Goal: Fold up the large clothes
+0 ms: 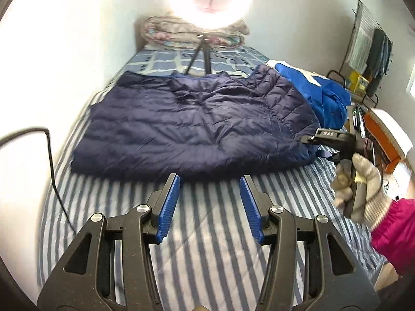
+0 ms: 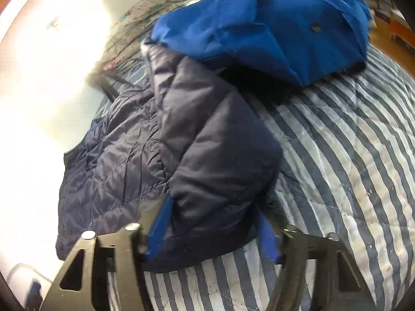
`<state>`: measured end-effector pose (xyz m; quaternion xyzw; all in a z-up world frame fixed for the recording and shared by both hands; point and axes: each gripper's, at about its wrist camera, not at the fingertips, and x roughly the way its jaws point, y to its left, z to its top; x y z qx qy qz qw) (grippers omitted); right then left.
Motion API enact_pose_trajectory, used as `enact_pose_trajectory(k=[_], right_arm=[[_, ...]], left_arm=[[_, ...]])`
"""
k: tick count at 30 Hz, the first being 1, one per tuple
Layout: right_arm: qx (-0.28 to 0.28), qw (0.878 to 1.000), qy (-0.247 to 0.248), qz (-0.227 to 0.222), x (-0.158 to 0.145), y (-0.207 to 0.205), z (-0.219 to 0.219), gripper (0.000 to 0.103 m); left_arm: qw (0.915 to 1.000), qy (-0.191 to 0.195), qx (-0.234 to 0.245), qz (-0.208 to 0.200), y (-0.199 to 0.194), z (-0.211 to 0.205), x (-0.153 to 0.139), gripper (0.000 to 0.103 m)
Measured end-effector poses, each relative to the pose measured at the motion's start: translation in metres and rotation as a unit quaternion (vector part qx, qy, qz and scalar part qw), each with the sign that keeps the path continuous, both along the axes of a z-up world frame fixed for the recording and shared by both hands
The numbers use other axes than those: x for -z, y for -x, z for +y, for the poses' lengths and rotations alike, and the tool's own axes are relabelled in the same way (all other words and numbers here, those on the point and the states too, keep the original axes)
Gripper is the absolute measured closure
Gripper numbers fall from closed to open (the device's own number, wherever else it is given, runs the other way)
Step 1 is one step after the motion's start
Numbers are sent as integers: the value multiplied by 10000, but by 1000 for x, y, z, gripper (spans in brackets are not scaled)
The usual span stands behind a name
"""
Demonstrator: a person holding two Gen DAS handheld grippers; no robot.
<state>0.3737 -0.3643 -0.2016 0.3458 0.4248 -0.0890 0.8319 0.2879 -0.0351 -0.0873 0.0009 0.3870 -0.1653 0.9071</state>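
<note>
A navy quilted down jacket (image 1: 192, 124) lies spread across the striped bed (image 1: 207, 246). My left gripper (image 1: 209, 181) is open and empty, just in front of the jacket's near hem. My right gripper (image 1: 315, 146) is at the jacket's right edge, held by a gloved hand (image 1: 360, 189). In the right wrist view the jacket's sleeve end (image 2: 218, 171) sits between the spread blue fingers (image 2: 160, 223) of the right gripper (image 2: 215, 223); the jaws are wide apart around it, not clamped.
A bright blue garment (image 1: 319, 90) (image 2: 264, 28) lies beside the jacket on the right. A tripod (image 1: 199, 54) with a glaring ring light and folded quilts (image 1: 194, 31) stand at the bed's far end. A black cable (image 1: 52, 165) runs along the left wall.
</note>
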Motion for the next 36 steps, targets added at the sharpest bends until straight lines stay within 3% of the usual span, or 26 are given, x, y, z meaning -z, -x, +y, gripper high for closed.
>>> enact_pose_trajectory(k=[3,7,16,18,19,20,23,26,31,36], right_arm=[[302,9990,-313,-73,3,24,-13,42],[366,9987,-356,-30,13,46,-14,28],[854,9884,-1200,-383,36,31,-33,22],[955,9828,-1474,-575,39,24,-38,26],[996,9805,-1580,-606,40,21,-40,34],[1005,9805,-1588,-575,40,19,-41,48],[839,9856,-1362,-554,32,13,-36,71],[586,9934,-766,-618,11,9,-23,82],[12,9963,377,-768,-38,-1,11,88],[-475,9866,1136,-1072,-85,-4,39,92]], left_arm=[[9997,15,-216,104,15,17,4,53],[9990,111,-280,324,24,30,16,53],[9978,317,-412,403,27,38,20,53],[9980,289,-384,407,28,36,22,53],[9980,293,-375,408,29,35,22,53],[9980,302,-364,418,30,34,23,53],[9979,339,-350,437,31,33,24,53],[9977,385,-355,428,32,33,23,53],[9979,418,-341,355,37,34,21,53],[9981,410,-388,254,48,42,18,53]])
